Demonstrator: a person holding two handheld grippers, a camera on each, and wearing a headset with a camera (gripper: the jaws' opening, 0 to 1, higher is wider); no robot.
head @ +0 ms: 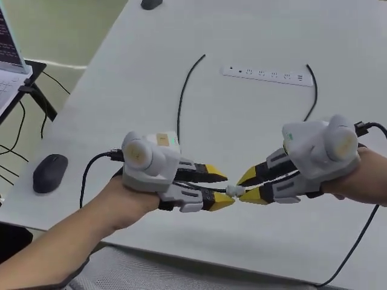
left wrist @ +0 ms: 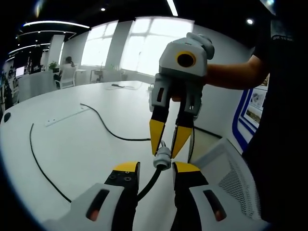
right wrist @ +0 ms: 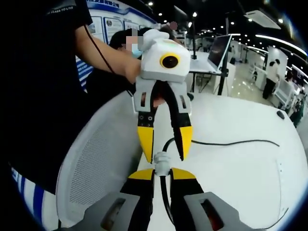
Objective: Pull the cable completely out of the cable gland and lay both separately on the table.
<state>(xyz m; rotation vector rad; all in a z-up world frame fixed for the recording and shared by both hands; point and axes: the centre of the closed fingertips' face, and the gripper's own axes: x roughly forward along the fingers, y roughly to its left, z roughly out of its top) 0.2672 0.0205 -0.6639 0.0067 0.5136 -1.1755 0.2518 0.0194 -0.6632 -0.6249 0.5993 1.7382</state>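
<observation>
A small grey-white cable gland [head: 233, 191] hangs in the air between my two grippers, just above the white table [head: 254, 133]. A black cable [head: 180, 103] lies curved on the table and runs up to the gland. In the left gripper view the cable [left wrist: 148, 185] passes between my left gripper's [left wrist: 156, 167] jaws, which stand apart without pinching it. My right gripper [right wrist: 162, 174] is narrowed onto the gland [right wrist: 161, 161] from the opposite side. Both grippers' yellow tips nearly meet, left gripper [head: 224, 189] and right gripper [head: 249, 187].
A white power strip [head: 266, 75] with its own black lead [head: 313, 90] lies further back. A dark mouse [head: 49, 172] sits at the table's left edge, with a laptop [head: 9, 66] beyond. A mesh chair [head: 151, 269] is below the near edge.
</observation>
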